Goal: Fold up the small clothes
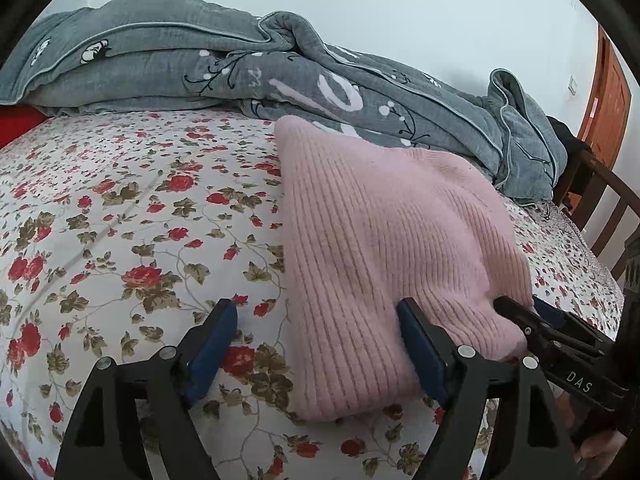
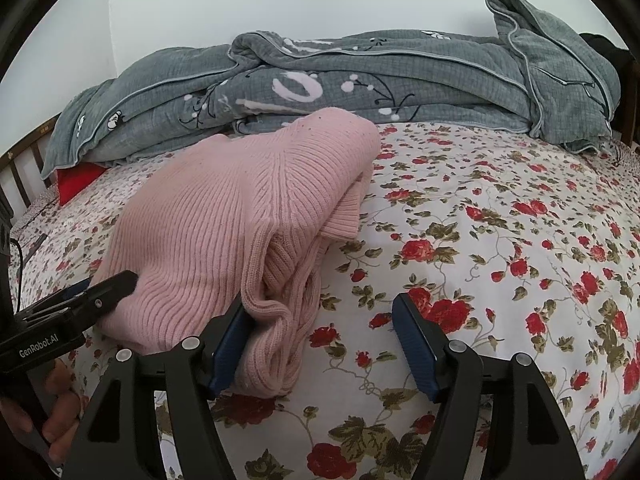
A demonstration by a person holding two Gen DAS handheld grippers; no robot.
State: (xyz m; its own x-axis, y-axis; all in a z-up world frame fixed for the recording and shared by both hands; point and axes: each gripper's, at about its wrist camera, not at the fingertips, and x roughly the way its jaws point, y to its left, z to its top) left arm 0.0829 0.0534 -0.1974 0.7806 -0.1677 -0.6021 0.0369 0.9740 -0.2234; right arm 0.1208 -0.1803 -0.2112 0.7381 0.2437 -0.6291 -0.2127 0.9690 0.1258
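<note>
pink ribbed knit, a small sweater (image 1: 384, 240) already doubled into a thick bundle, lies on the rose-print bedsheet (image 1: 120, 220) between the 2 tongs, its long axis running away from them toward the grey quilt (image 1: 240, 60) heaped along the far side. the left gripper (image 1: 316, 344) stands wide: its right finger rests against the bundle's near-left corner, its left finger over bare sheet, nothing pinched. the right gripper (image 2: 324, 344) is also spread, with its left finger touching the rolled near-right edge where loose ribbed folds spill out, its right finger over the sheet; it grips nothing. each tool sits at 1 near corner, about equally close, so neither hand is clearly nearer. by my reading the fold is largely made, and the next move turns on the untidy right edge, which lies just inside the right gripper's left finger.
</note>
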